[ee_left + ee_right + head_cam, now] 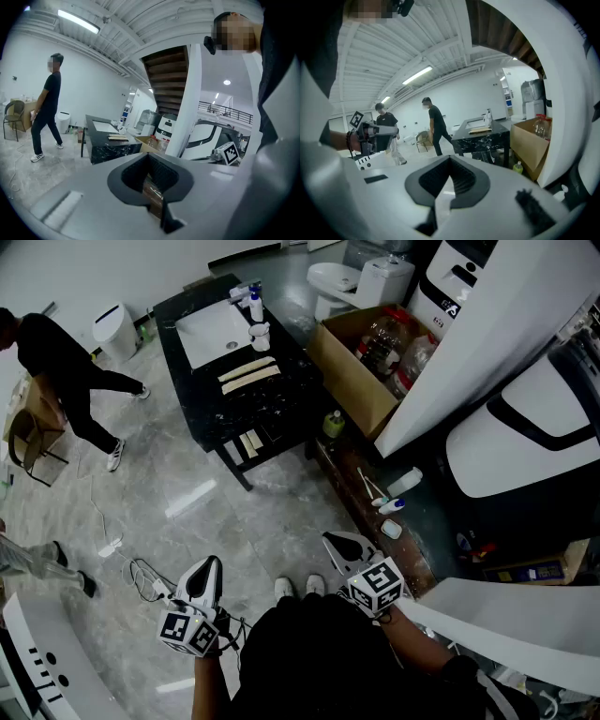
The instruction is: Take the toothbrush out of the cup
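Observation:
A small white cup [260, 336] stands on the black marble table [281, 399] beside its white sink [214, 331], far across the floor from me. It is too small to show a toothbrush in it. Both grippers are held low and close to my body, well short of the table. My left gripper [208, 570] is shut with nothing in it, and so is my right gripper [343, 546]. The left gripper view looks over its closed jaws [150, 158] toward the table [112, 143]. The right gripper view does the same [450, 161], with the table [483, 136] ahead.
An open cardboard box [352, 367] of plastic bottles sits right of the table, and a toilet [342, 282] stands behind it. A low ledge [375, 521] on my right carries small bottles. A person [56, 371] walks at left near a chair [28, 442]. Cables [150, 577] lie by my feet.

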Tool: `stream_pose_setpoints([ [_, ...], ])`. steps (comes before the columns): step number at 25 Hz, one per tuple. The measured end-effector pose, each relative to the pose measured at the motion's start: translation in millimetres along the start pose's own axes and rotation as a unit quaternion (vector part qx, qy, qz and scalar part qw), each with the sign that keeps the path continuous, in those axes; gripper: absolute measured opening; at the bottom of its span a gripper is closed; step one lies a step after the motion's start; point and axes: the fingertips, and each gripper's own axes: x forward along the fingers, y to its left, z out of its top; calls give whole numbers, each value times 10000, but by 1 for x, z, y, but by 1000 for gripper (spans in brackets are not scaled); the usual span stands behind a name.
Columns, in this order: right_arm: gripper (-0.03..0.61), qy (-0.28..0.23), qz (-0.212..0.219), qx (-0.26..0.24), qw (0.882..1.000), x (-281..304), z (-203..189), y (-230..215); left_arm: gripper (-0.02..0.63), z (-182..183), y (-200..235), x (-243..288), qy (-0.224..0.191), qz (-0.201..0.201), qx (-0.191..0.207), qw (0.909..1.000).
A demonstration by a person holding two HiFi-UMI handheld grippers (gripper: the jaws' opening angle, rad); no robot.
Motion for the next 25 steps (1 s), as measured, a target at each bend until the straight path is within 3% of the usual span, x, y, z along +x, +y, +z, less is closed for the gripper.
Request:
stream_pose_setpoints([
  [10, 14, -148, 312, -242, 9991, -3, 8, 15, 6, -8, -17, -5, -49, -82, 132, 9999],
  [15, 14, -205, 277, -132, 9993, -6, -4, 6, 6, -14, -27, -4, -23, -69, 204, 9998],
  [20, 14, -45, 255, -17, 9997, -11, -16, -4, 6, -15, -32, 0, -74, 76, 35, 9999],
  [25, 15, -3, 224, 1, 9997, -7, -10, -18, 6, -5, -36, 19, -141, -83, 142, 9998],
])
